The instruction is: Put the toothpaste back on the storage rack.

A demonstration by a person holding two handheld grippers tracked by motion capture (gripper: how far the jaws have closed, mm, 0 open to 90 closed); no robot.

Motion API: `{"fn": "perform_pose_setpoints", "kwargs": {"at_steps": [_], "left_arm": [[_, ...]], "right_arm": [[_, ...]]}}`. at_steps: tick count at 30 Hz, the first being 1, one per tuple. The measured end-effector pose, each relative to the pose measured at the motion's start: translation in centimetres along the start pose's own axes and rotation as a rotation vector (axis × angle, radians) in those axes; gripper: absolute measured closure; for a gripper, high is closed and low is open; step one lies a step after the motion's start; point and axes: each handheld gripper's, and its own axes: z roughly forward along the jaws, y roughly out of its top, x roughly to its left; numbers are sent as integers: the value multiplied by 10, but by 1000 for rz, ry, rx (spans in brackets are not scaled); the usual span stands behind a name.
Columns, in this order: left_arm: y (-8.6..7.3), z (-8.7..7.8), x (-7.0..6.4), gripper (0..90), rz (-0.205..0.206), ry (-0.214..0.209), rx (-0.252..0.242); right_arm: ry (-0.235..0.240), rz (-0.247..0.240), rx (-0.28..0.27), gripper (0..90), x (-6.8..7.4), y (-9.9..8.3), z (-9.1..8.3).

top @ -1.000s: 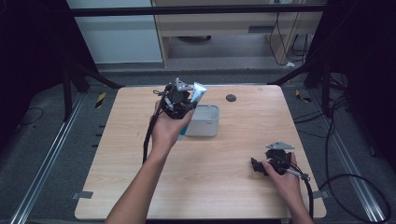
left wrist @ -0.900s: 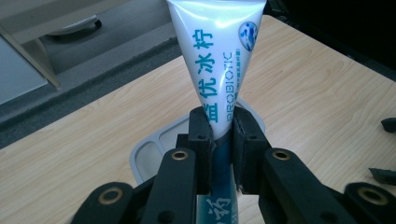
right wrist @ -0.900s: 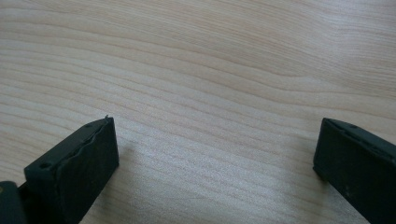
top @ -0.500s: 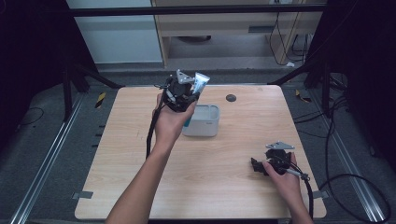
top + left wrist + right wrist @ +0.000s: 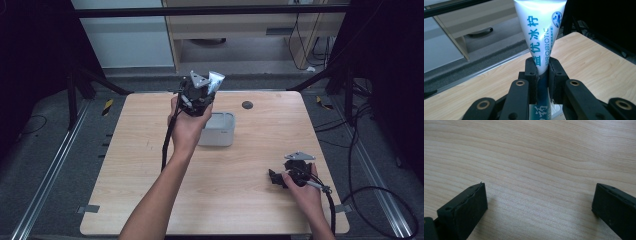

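A white tube [image 5: 539, 30] with blue print and the word PROBIOTIC stands between the black jaws of my left gripper [image 5: 543, 72], which is shut on it. In the high view the left gripper [image 5: 196, 95] is lifted above the far middle of the table, the tube [image 5: 215, 80] poking up toward the back. A small grey box [image 5: 220, 131] sits on the table just below and right of that hand. My right gripper [image 5: 276, 177] rests low at the near right of the table; in its own view my right gripper [image 5: 539, 206] stands open over bare wood.
A small dark round disc [image 5: 247, 105] lies near the table's far edge, right of the box. The wooden table [image 5: 250, 210] has bare surface at the left and front. Black frame bars and cables surround the table; a cabinet stands behind.
My left gripper has risen a little and tilted the tube more upright and toward the back. The right gripper has stayed where it was.
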Motion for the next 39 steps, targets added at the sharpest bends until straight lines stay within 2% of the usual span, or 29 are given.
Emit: {"fn": "perform_pose_setpoints", "kwargs": {"at_steps": [6,13,15,16,17,20,23,26,27,30,37,39], "left_arm": [[0,1,1,792,-10,3,-38],[1,1,4,792,6,10,-83],[3,5,6,792,8,10,-90],[3,7,6,792,-5,6,-76],[3,9,7,791,1,9,-76],[3,14,8,792,-8,8,-88],[2,20,9,791,12,8,-124],[2,22,9,791,7,5,-133],[2,25,10,791,9,3,-158],[0,28,12,791,13,-3,-192],[-5,34,10,791,23,-15,-227],[-8,37,10,791,8,-27,-232]], "right_arm": [[1,-3,-1,4,0,0,0],[1,-3,-1,3,0,0,0],[1,-3,-1,4,0,0,0],[1,-3,-1,3,0,0,0],[1,-3,-1,4,0,0,0],[1,-3,0,4,0,0,0],[2,-1,-2,4,0,0,0],[2,-2,-2,5,0,0,0],[2,-2,-2,5,0,0,0],[3,-3,-2,5,0,0,0],[2,-4,-3,5,0,0,0],[3,-4,-3,5,0,0,0]]}}
